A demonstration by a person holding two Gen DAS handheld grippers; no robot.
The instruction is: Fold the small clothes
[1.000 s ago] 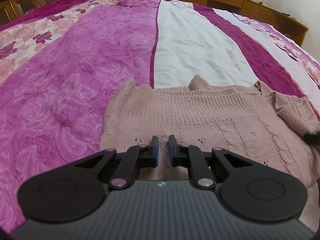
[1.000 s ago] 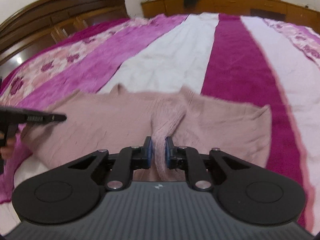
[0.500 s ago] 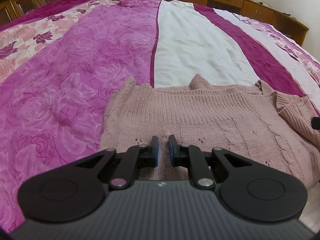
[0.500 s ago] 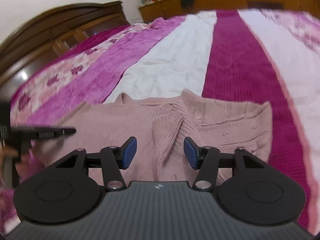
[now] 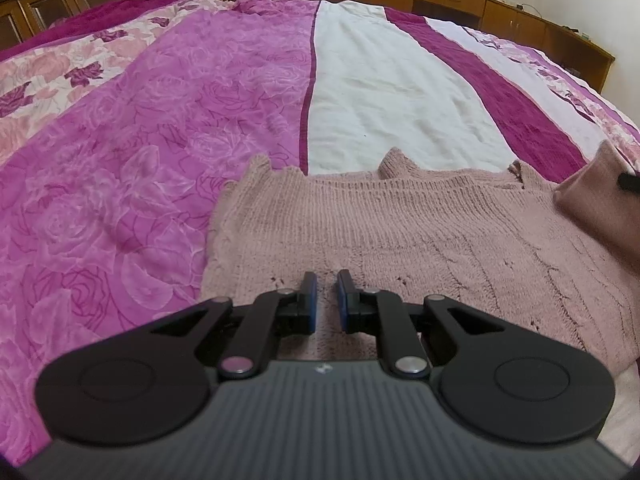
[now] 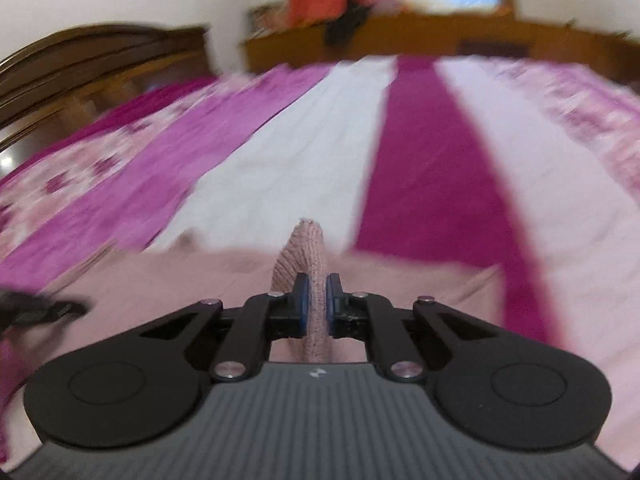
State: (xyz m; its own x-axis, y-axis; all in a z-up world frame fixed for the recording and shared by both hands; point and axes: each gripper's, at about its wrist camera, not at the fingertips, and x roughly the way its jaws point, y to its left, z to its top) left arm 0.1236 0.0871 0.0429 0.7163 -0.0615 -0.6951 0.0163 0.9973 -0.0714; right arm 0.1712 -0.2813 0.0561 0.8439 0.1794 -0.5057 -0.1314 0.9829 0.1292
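Striped bed [image 5: 384,92] carries a pink sweater [image 5: 400,240] near its front edge. Left gripper [image 5: 323,300], nearly closed, pins the hem. Right gripper [image 6: 316,300] clamps the sleeve [image 6: 308,252]. Next: fold sleeve across the body.

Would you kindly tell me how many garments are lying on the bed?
1: a pink knit sweater spread on the bedspread, one fold pinched in the right gripper. Others may lie outside view.

Striped magenta-and-white bedspread [image 5: 392,92] — pink knit sweater [image 5: 400,232] apparently flat on it.
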